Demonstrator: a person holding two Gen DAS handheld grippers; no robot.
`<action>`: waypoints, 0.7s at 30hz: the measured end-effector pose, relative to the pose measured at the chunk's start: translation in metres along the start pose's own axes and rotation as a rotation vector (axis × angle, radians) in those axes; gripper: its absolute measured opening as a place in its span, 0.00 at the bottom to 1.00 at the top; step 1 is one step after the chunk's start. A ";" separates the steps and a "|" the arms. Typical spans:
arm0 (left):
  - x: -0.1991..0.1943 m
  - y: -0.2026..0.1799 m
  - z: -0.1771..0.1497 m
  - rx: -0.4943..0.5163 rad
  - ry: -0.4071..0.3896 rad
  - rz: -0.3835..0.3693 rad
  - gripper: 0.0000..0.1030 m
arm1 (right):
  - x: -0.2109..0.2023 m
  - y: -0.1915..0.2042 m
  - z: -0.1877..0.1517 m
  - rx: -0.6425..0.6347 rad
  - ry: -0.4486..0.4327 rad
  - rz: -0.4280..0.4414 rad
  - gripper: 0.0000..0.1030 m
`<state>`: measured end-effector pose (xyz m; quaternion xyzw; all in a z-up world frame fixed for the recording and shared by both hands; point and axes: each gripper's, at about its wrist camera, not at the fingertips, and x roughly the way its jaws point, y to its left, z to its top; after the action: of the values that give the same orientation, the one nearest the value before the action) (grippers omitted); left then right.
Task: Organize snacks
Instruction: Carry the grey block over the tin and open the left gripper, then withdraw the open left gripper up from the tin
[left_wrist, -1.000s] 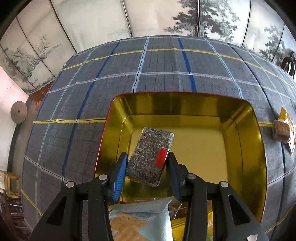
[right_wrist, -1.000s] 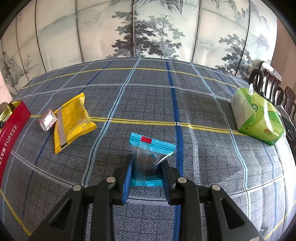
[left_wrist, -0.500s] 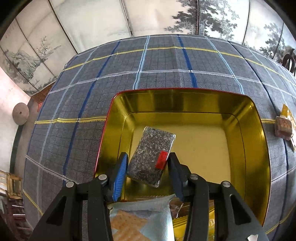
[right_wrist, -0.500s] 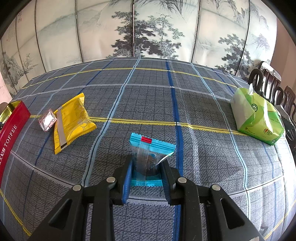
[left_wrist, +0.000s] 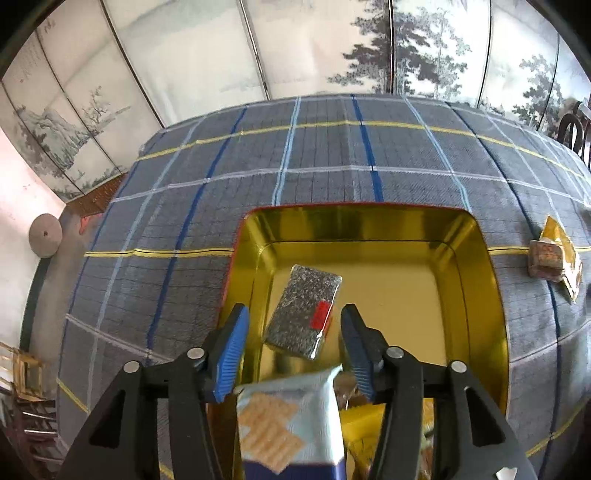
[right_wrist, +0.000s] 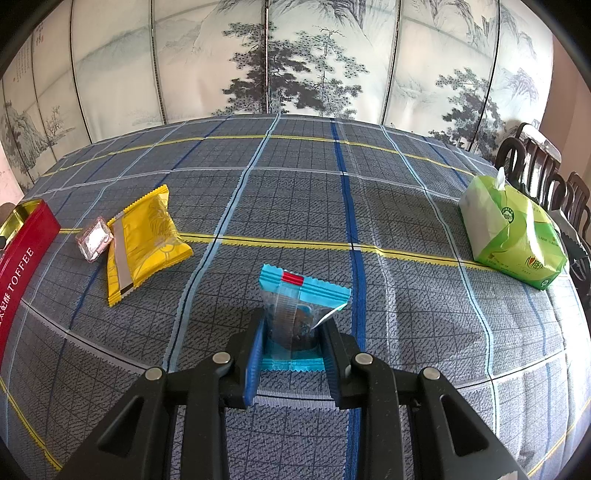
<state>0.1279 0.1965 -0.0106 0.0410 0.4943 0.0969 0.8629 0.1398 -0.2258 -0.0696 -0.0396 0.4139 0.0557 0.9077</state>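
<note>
Left gripper (left_wrist: 293, 334): jaws opening, clear of speckled snack bar (left_wrist: 303, 311) in gold tin (left_wrist: 491, 295). Right gripper (right_wrist: 291, 345): clamped on blue-wrapped snack (right_wrist: 299, 306); open tablecloth (right_wrist: 295, 206) beyond.

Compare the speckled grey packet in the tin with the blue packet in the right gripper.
The speckled grey packet is opaque with a red label; the blue packet has a clear middle and turquoise ends. The grey one lies loose in the gold tin, the left gripper opening around it without touching; the blue one is pinched by the right gripper over the tablecloth. Both are small sealed snacks bearing red marks.
</note>
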 end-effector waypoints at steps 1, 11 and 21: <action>-0.006 0.001 -0.002 -0.003 -0.010 0.008 0.52 | 0.000 0.000 0.000 0.000 0.000 0.000 0.28; -0.061 0.012 -0.032 -0.080 -0.069 0.038 0.64 | -0.001 -0.001 -0.001 0.001 -0.001 -0.007 0.27; -0.083 0.016 -0.076 -0.182 -0.077 0.069 0.67 | 0.000 0.000 0.003 0.033 0.022 -0.029 0.27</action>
<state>0.0201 0.1929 0.0234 -0.0170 0.4481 0.1694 0.8776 0.1424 -0.2251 -0.0679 -0.0314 0.4243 0.0351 0.9043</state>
